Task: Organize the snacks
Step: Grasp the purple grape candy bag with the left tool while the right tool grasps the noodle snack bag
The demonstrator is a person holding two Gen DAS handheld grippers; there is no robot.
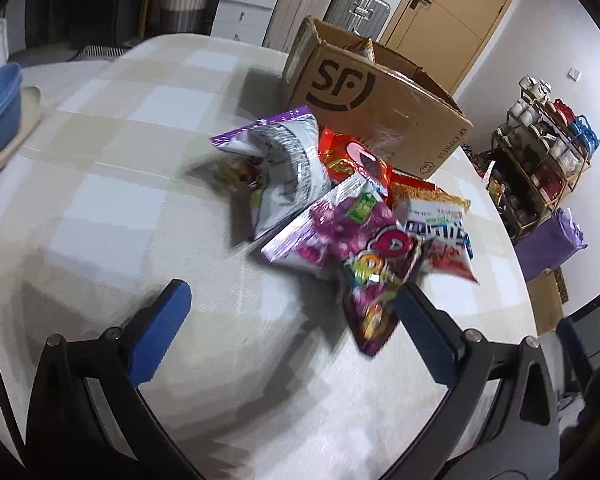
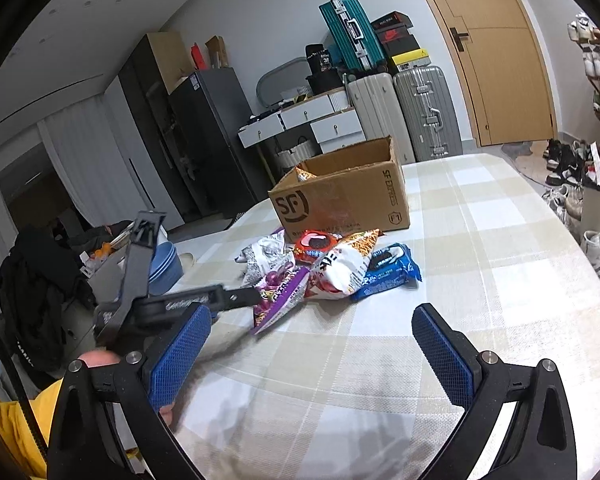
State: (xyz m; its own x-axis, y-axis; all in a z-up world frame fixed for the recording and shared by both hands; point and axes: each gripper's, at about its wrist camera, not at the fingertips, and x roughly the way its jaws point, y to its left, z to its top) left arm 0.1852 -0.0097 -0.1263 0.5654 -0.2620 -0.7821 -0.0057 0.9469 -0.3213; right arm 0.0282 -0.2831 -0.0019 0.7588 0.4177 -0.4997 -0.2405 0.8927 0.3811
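A pile of snack bags lies on the checked tablecloth in front of an open SF cardboard box [image 1: 380,108] [image 2: 340,196]. Nearest in the left wrist view is a purple candy bag [image 1: 364,264] [image 2: 280,296], behind it a silver-and-purple bag [image 1: 280,160], a red pack [image 1: 352,160] and a white-and-red bag [image 1: 440,228]. My left gripper [image 1: 292,320] is open, and the purple bag's near end lies just inside its right finger. My right gripper [image 2: 312,344] hangs open over bare cloth, short of the pile. A blue cookie pack [image 2: 388,272] lies at the pile's right.
A blue basin [image 1: 0,112] sits at the table's left edge. The left gripper's black frame [image 2: 140,264] and a hand [image 2: 100,358] with a yellow sleeve cross the right wrist view's left side. Suitcases [image 2: 404,116], drawers and a door stand behind; a shoe rack [image 1: 540,152] at right.
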